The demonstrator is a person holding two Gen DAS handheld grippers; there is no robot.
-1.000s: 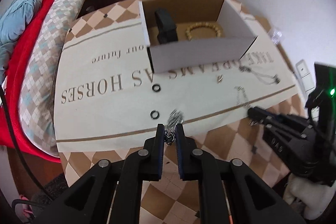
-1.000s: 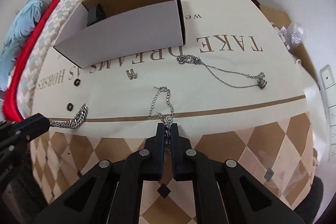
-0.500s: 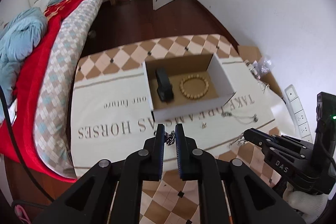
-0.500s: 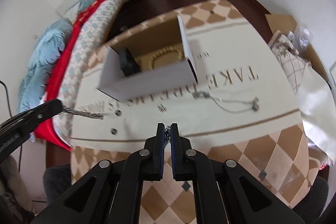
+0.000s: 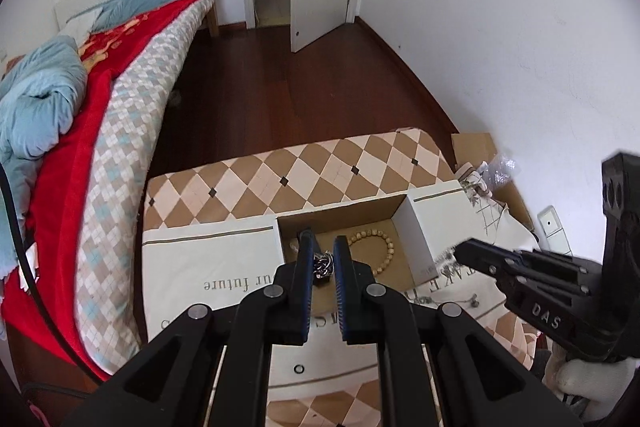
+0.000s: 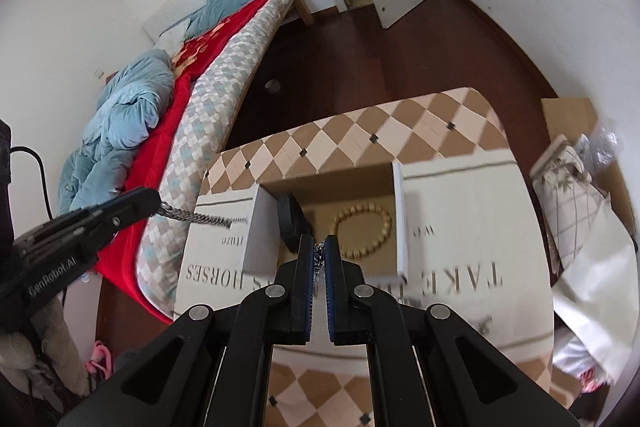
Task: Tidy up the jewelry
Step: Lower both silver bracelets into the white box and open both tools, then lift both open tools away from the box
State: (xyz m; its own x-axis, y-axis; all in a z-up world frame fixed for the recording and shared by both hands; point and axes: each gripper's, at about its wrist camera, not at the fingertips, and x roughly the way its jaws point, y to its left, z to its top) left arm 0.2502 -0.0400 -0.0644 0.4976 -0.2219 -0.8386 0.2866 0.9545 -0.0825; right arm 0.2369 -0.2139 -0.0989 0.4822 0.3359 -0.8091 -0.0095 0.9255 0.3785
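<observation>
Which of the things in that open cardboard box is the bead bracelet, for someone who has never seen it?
Find the table with the diamond-check cloth, then the open cardboard box at its far side. On the box floor lies the wooden bead bracelet, a ring of round tan beads. Its neighbour is a black block, and the other jewelry is silver chain.

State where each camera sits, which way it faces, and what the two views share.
Left wrist: rides the left tool, looking forward and down into the open box; its fingers pinch a thick chain; the right tool enters at right.
Right wrist: rides the right tool, facing the same box, gripping a thin chain; the left tool enters at left.
Shared: box, bead bracelet, bed, door.
</observation>
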